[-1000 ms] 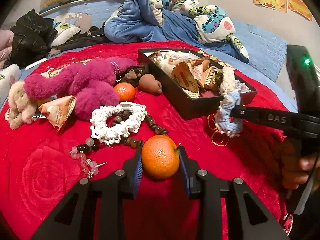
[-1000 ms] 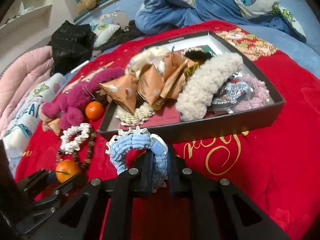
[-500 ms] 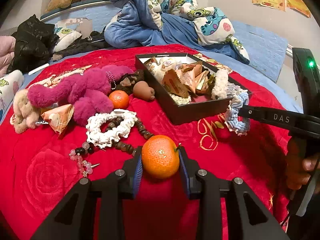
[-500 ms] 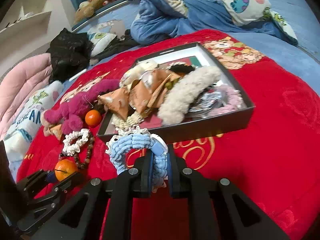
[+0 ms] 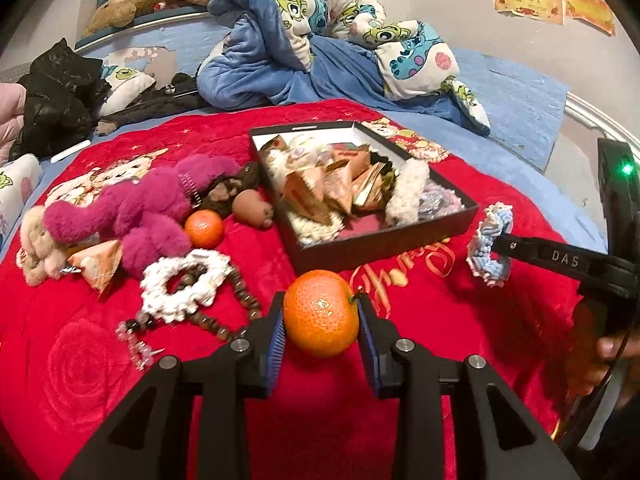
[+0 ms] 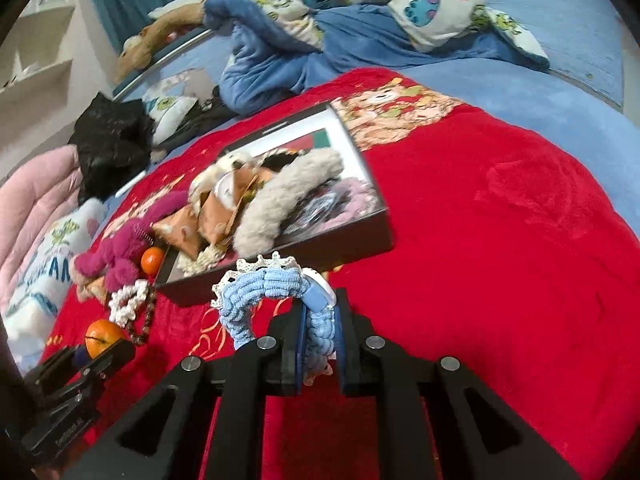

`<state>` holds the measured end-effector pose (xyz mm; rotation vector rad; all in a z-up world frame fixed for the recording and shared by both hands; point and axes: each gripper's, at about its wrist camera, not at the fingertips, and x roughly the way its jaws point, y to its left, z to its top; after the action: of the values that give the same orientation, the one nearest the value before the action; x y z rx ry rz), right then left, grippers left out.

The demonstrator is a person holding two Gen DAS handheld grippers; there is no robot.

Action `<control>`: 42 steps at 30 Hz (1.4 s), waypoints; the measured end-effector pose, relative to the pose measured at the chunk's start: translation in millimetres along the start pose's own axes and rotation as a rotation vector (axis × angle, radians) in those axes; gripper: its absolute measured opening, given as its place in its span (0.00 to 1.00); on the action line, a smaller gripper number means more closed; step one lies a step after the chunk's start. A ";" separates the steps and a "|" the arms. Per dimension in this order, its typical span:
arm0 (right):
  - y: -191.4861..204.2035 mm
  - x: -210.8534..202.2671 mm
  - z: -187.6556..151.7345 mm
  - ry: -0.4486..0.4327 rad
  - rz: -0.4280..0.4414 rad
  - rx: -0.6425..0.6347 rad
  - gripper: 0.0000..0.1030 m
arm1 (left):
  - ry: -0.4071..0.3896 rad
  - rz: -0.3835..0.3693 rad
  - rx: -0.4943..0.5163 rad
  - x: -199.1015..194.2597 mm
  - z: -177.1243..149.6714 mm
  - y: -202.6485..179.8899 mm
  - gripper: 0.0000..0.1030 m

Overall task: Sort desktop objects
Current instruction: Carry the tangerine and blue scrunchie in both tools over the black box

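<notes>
My left gripper (image 5: 321,326) is shut on an orange tangerine (image 5: 321,312) and holds it above the red blanket, in front of the black box (image 5: 384,240). My right gripper (image 6: 318,328) is shut on a light blue scrunchie (image 6: 264,292), held right of and in front of the box (image 6: 320,248); it also shows in the left wrist view (image 5: 490,246). The box is full of paper packets, a cream fluffy scrunchie (image 5: 408,192) and other hair ties. The left gripper and tangerine show in the right wrist view (image 6: 102,336).
On the red blanket left of the box lie a magenta plush toy (image 5: 132,208), a second tangerine (image 5: 204,229), a brown figure (image 5: 250,210), a white scrunchie (image 5: 184,280), bead bracelets (image 5: 236,304) and a paper packet (image 5: 100,260). A blue quilt (image 5: 320,52) is heaped behind.
Both grippers have pulled back and up from the box with their loads. The box and loose items now look farther away. The right gripper has swung to the right.
</notes>
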<state>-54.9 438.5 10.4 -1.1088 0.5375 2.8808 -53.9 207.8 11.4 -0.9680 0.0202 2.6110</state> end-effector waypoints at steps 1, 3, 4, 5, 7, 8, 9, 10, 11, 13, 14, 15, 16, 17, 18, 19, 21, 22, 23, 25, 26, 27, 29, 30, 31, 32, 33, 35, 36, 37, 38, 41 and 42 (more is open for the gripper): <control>-0.7 0.0 1.1 -0.004 0.008 0.010 0.12 | -0.003 -0.001 -0.001 0.8 2.1 -1.2 0.33; 0.7 1.2 3.8 -0.010 0.019 0.019 0.13 | -0.010 -0.006 -0.007 3.8 8.9 -4.3 0.33; 2.2 2.5 4.9 -0.015 0.020 0.020 0.13 | -0.010 -0.011 -0.015 5.6 12.2 -4.4 0.33; 3.1 3.8 6.6 -0.018 0.023 0.022 0.13 | -0.006 -0.021 -0.026 9.3 16.0 -4.8 0.33; 7.6 8.0 11.0 -0.025 0.032 0.024 0.13 | 0.002 -0.031 -0.039 16.5 21.7 -5.7 0.33; 9.6 9.8 13.0 -0.029 0.038 0.026 0.13 | 0.006 -0.030 -0.040 21.9 26.1 -7.2 0.33; 12.0 12.7 16.3 -0.032 0.049 0.028 0.13 | 0.009 -0.029 -0.036 25.4 28.7 -8.4 0.33; 13.2 13.6 18.1 -0.035 0.053 0.028 0.13 | 0.010 -0.026 -0.033 29.0 31.6 -9.5 0.33; 15.3 15.4 20.5 -0.039 0.053 0.025 0.13 | 0.011 -0.024 -0.031 32.8 35.0 -10.4 0.33; 21.2 19.4 26.5 -0.052 0.062 0.015 0.13 | 0.011 -0.024 -0.027 38.0 40.0 -11.3 0.33; 22.7 20.5 28.3 -0.056 0.067 0.015 0.13 | 0.009 -0.021 -0.024 40.6 42.8 -11.1 0.33; 24.7 22.6 31.1 -0.060 0.079 0.017 0.13 | 0.009 -0.018 -0.021 43.3 45.5 -11.5 0.33; 25.5 24.0 32.8 -0.063 0.088 0.016 0.13 | 0.009 -0.016 -0.020 46.1 48.2 -11.0 0.33; 27.0 26.0 34.6 -0.066 0.091 0.014 0.13 | 0.011 -0.014 -0.020 49.9 51.7 -10.3 0.33; 28.2 28.6 36.8 -0.069 0.081 0.012 0.13 | 0.012 -0.014 -0.021 52.5 54.1 -8.8 0.33; 29.3 31.5 39.0 -0.066 0.072 0.011 0.13 | 0.014 -0.013 -0.021 55.3 56.2 -8.0 0.33; 29.7 40.0 44.2 -0.054 0.064 0.011 0.13 | 0.019 -0.009 -0.019 62.6 60.0 -7.0 0.33; 29.5 42.2 44.7 -0.051 0.061 0.012 0.13 | 0.023 -0.006 -0.018 66.8 61.3 -5.7 0.33; 29.7 45.0 45.7 -0.047 0.062 0.014 0.13 | 0.030 -0.003 -0.019 72.4 62.7 -4.8 0.33; 29.9 52.3 47.8 -0.030 0.058 0.021 0.13 | 0.039 -0.002 -0.019 79.6 63.9 -3.2 0.33; 29.8 56.5 48.4 -0.022 0.047 0.027 0.13 | 0.040 -0.001 -0.017 83.6 64.6 -2.2 0.33; 29.8 59.8 48.7 -0.014 0.043 0.031 0.13 | 0.044 -0.002 -0.014 86.7 65.4 -1.8 0.33; 29.6 65.4 50.0 -0.006 0.037 0.039 0.13 | 0.056 -0.008 -0.012 94.1 67.1 -1.6 0.33; 29.4 67.7 51.3 -0.006 0.036 0.044 0.13 | 0.061 -0.006 -0.008 97.6 68.0 -1.5 0.33; 29.1 70.4 52.5 -0.003 0.034 0.048 0.13 | 0.063 -0.003 -0.004 100.8 68.7 -1.3 0.33; 28.8 73.4 54.3 -0.002 0.033 0.051 0.13 | 0.067 -0.001 0.001 104.4 69.6 -1.5 0.33; 28.2 74.7 55.7 -0.002 0.034 0.055 0.13 | 0.068 -0.003 0.002 107.2 70.6 -1.0 0.33; 27.2 78.5 59.4 -0.002 0.034 0.064 0.13 | 0.073 -0.006 0.004 114.0 73.4 0.0 0.33; 26.4 80.8 61.2 -0.003 0.036 0.069 0.13 | 0.073 -0.002 0.007 116.6 75.0 0.2 0.33; 25.9 82.5 62.6 -0.003 0.036 0.072 0.13 | 0.070 0.001 0.008 118.2 76.6 -0.1 0.33; 25.6 84.2 63.9 -0.004 0.036 0.073 0.13 | 0.070 -0.002 0.008 120.6 78.8 0.2 0.33; 23.9 89.1 67.6 -0.009 0.043 0.080 0.13 | 0.070 -0.021 -0.007 126.0 83.6 2.5 0.33; 23.7 90.2 68.6 -0.012 0.042 0.082 0.13 | 0.066 -0.022 -0.005 126.4 83.7 2.4 0.33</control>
<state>-170.1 427.8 6.3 -1.0813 0.6801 2.8696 -196.2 257.6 -4.9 -1.0497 0.0196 2.5593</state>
